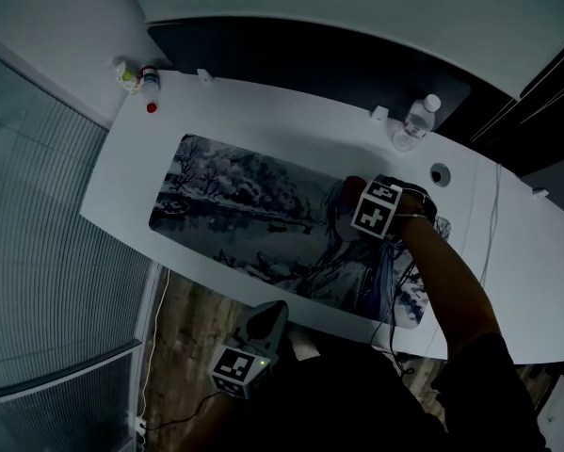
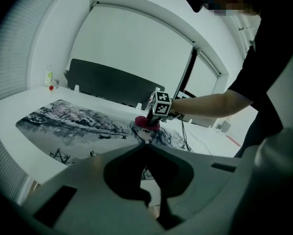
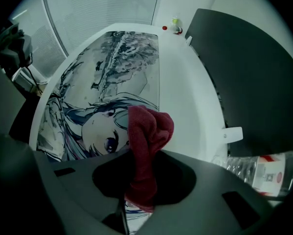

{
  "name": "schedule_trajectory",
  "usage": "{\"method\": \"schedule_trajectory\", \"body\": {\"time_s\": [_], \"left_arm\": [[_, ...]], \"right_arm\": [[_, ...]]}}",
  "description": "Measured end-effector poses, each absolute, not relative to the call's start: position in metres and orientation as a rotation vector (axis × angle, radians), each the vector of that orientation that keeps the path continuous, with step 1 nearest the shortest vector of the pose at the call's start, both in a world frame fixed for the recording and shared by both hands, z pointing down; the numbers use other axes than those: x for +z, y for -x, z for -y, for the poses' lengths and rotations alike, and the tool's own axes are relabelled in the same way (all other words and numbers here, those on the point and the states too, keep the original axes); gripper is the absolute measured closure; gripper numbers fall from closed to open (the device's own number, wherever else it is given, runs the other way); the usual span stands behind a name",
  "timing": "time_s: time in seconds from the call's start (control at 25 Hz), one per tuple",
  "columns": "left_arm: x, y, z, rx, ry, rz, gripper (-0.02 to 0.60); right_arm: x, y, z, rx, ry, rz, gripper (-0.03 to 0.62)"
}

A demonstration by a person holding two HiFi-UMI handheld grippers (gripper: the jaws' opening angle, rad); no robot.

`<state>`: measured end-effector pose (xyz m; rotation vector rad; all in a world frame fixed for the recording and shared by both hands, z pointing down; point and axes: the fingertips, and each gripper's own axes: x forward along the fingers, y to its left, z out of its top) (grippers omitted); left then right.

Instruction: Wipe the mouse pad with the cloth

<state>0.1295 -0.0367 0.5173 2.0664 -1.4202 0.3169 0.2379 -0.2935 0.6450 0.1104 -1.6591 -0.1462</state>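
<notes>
Jaws of the right gripper (image 3: pixel 139 180) are clamped on a red cloth (image 3: pixel 147 141), whose bunched free end sticks out ahead of them and presses on the mouse pad (image 1: pixel 244 205), on the printed figure's hair beside her face, near the pad's far long edge and toward its right end. The left gripper (image 2: pixel 153 199) has its jaws drawn together with only a sliver of light between them and nothing held; it hangs off the near edge of the desk (image 1: pixel 507 271), over the wood floor (image 1: pixel 187 323). The desk is white and curved, backed by a dark panel (image 1: pixel 310 59), with a ribbed wall (image 1: pixel 37 252) to the left. A water bottle (image 1: pixel 415 121) lies by the panel to the right, and small bottles (image 1: pixel 136 78) stand at the far left corner. The pad's long axis follows the desk's length, its wintry landscape toward the left end and the figure toward the right.
</notes>
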Motion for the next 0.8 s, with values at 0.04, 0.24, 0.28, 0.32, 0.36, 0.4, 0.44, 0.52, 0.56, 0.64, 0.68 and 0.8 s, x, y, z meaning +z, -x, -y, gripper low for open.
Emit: {"method": "schedule_trajectory", "body": {"time_s": [0.04,0.24,0.28,0.32,0.36,0.4,0.44,0.52,0.56,0.64,0.68,0.8], "left_arm": [[0.516,-0.13,0.036,0.316,-2.063,1.427,0.575],[0.513,-0.127,0.028,0.308,-2.045,1.457,0.575],[0.513,-0.126,0.025,0.309,-2.044,1.462,0.575],[0.512,-0.125,0.022,0.309,-2.043,1.466,0.575],[0.512,-0.123,0.019,0.308,-2.043,1.469,0.575],[0.511,-0.122,0.016,0.307,-2.043,1.471,0.575],[0.51,-0.12,0.013,0.303,-2.043,1.473,0.575],[0.505,-0.117,0.008,0.298,-2.053,1.475,0.575],[0.502,-0.114,0.007,0.297,-2.062,1.476,0.575],[0.496,-0.107,0.002,0.29,-2.083,1.474,0.575],[0.493,-0.103,-0.001,0.286,-2.093,1.472,0.575],[0.486,-0.092,-0.012,0.277,-2.13,1.46,0.575]], "right_arm": [[0.645,-0.238,0.293,-0.148,-0.11,1.663,0.485],[0.643,-0.239,0.293,-0.176,-0.145,1.695,0.485],[0.642,-0.239,0.293,-0.185,-0.165,1.71,0.485],[0.642,-0.239,0.293,-0.192,-0.191,1.73,0.485],[0.641,-0.24,0.293,-0.198,-0.222,1.752,0.487],[0.64,-0.241,0.292,-0.203,-0.258,1.775,0.487],[0.638,-0.242,0.291,-0.208,-0.298,1.798,0.487],[0.629,-0.245,0.286,-0.204,-0.388,1.852,0.487],[0.622,-0.244,0.281,-0.174,-0.44,1.896,0.487],[0.601,-0.24,0.266,-0.017,-0.55,2.044,0.487],[0.589,-0.235,0.257,0.091,-0.603,2.142,0.487],[0.55,-0.228,0.225,0.366,-0.738,2.367,0.486]]}}
